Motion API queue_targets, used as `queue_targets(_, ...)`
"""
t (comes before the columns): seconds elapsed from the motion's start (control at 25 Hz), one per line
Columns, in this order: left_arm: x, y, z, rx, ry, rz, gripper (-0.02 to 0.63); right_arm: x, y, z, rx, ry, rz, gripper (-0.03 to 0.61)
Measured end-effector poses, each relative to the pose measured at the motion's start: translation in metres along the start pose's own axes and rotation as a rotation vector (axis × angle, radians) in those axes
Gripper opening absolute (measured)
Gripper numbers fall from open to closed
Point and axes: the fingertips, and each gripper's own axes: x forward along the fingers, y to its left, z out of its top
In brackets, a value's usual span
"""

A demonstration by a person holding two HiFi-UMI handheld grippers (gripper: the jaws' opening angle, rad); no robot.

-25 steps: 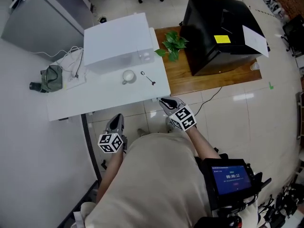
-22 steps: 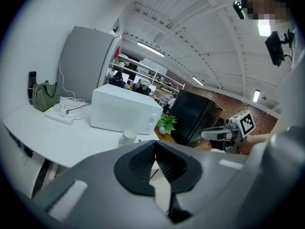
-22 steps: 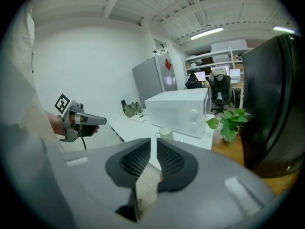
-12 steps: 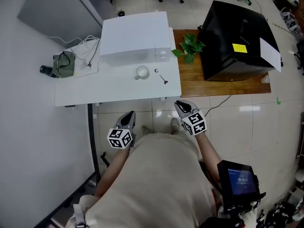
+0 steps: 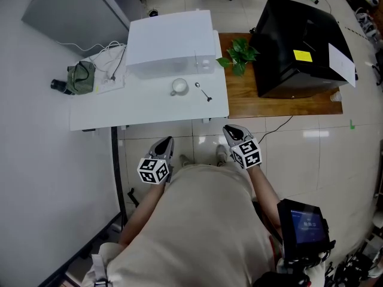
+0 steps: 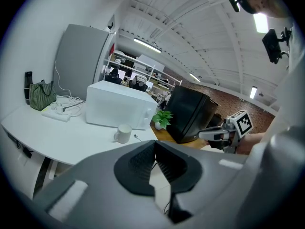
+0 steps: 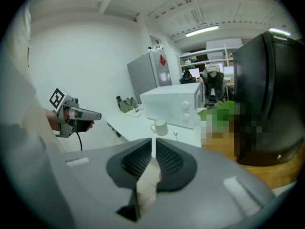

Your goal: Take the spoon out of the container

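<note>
A white mug (image 5: pixel 179 86) stands on the white table (image 5: pixel 119 112), in front of the microwave. A metal spoon (image 5: pixel 204 92) lies flat on the table just right of the mug, outside it. Both show small in the left gripper view as mug (image 6: pixel 123 133) and spoon (image 6: pixel 136 137), and in the right gripper view as mug (image 7: pixel 159 127) and spoon (image 7: pixel 175 133). My left gripper (image 5: pixel 166 141) hangs off the table's near edge, shut and empty. My right gripper (image 5: pixel 228 129) hovers beside it, also short of the table; its jaws are closing to a thin slit with nothing between them.
A white microwave (image 5: pixel 170 43) fills the table's back. A green bag (image 5: pixel 81 78) and cables (image 5: pixel 108 70) lie at the left. To the right stand a wooden table (image 5: pixel 281 103), a potted plant (image 5: pixel 238 55) and a black cabinet (image 5: pixel 299 37). A table leg (image 5: pixel 116 172) drops near my left gripper.
The head view has shifted, so the table now sits higher in the picture. Both grippers stay close to the body below the table's edge. Mug and spoon have not moved.
</note>
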Motion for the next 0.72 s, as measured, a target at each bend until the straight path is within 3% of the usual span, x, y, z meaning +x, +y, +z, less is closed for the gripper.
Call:
queue_targets(0.44,0.007,-0.009,0.003,0.021,0.007,-0.021,-0.011,0.002,-0.003,-0.007,-0.017,0.030,-0.037,0.026)
queue_targets(0.72,0.010,-0.008,0.009,0.024,0.005,-0.013,-0.011,0.011,-0.003,-0.004,-0.098,0.049,-0.042,0.004)
